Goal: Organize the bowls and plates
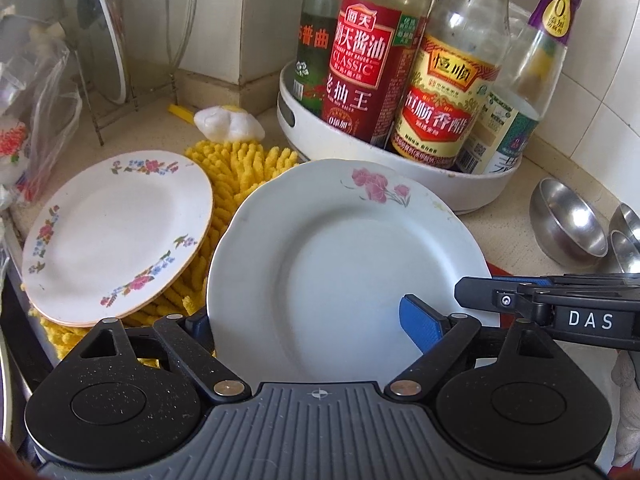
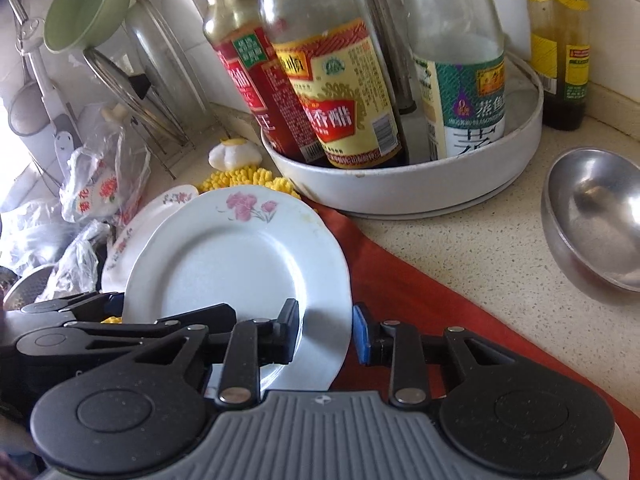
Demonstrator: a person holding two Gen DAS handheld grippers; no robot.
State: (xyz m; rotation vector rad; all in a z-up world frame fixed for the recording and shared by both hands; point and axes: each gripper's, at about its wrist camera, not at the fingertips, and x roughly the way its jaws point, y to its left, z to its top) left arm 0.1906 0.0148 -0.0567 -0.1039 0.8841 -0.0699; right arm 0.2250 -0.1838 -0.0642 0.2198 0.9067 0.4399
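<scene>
A white plate with a pink flower (image 1: 344, 264) fills the middle of the left wrist view. My left gripper (image 1: 316, 328) straddles its near rim, jaws wide apart, one blue pad (image 1: 422, 326) over the plate's face. My right gripper (image 2: 326, 332) straddles the same plate (image 2: 240, 256) at its right rim with a gap at the pads; it also shows in the left wrist view (image 1: 480, 292). A second floral plate (image 1: 116, 236) lies to the left on a yellow mop cloth (image 1: 240, 184). Steel bowls (image 1: 568, 224) sit at the right, one large in the right wrist view (image 2: 596, 216).
A white round tray (image 1: 400, 184) of sauce bottles (image 1: 368, 64) stands just behind the plates. A red cloth (image 2: 420, 300) lies under the plate's right side. Glass lids on a rack (image 1: 100, 40) and plastic bags (image 2: 92, 196) crowd the left.
</scene>
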